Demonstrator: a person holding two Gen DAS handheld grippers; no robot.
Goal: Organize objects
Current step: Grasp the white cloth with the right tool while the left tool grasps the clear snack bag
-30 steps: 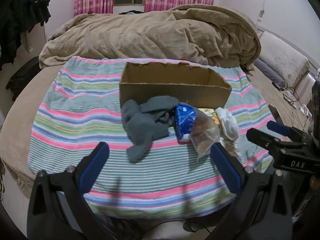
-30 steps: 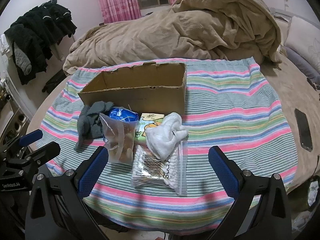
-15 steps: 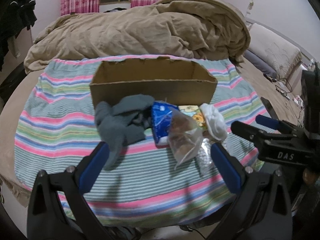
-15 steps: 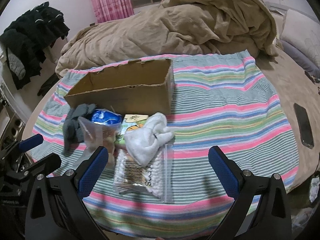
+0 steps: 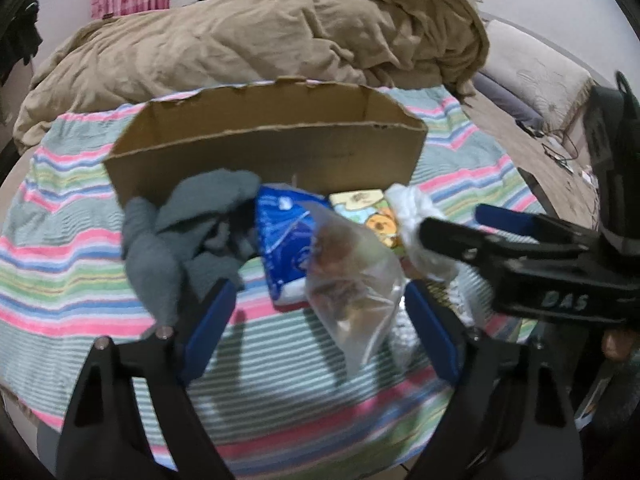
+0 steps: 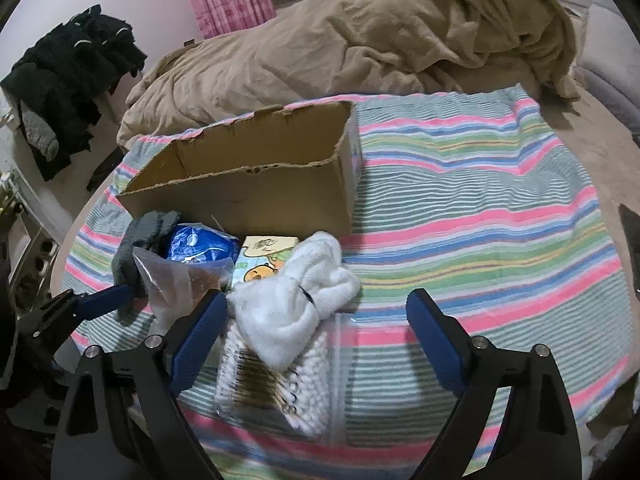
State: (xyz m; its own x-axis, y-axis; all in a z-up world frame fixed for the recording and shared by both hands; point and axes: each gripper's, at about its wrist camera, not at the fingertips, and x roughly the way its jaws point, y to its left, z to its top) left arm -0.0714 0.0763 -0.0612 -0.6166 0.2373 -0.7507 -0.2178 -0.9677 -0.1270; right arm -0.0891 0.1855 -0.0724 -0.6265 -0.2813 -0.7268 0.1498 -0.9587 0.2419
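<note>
An open cardboard box [image 5: 264, 148] [image 6: 256, 184] stands on a striped blanket [image 6: 480, 216]. In front of it lie grey socks [image 5: 176, 232], a blue packet [image 5: 284, 240], a clear bag with brown contents [image 5: 352, 280], a cartoon-printed pack [image 6: 264, 260], white socks [image 6: 304, 300] and a bag of cotton swabs [image 6: 276, 384]. My left gripper [image 5: 316, 328] is open just before the clear bag. My right gripper [image 6: 316, 336] is open over the white socks and the swab bag; it also shows in the left wrist view [image 5: 500, 236].
A rumpled tan duvet [image 6: 360, 40] fills the bed behind the box. Dark clothes [image 6: 68, 80] hang at the left wall. A pillow [image 5: 540, 80] lies at the far right. A dark phone [image 6: 630, 236] rests on the bed at the right edge.
Both grippers have moved forward toward the pile in front of the box; the objects now look larger and closer. Both stay open and empty.
</note>
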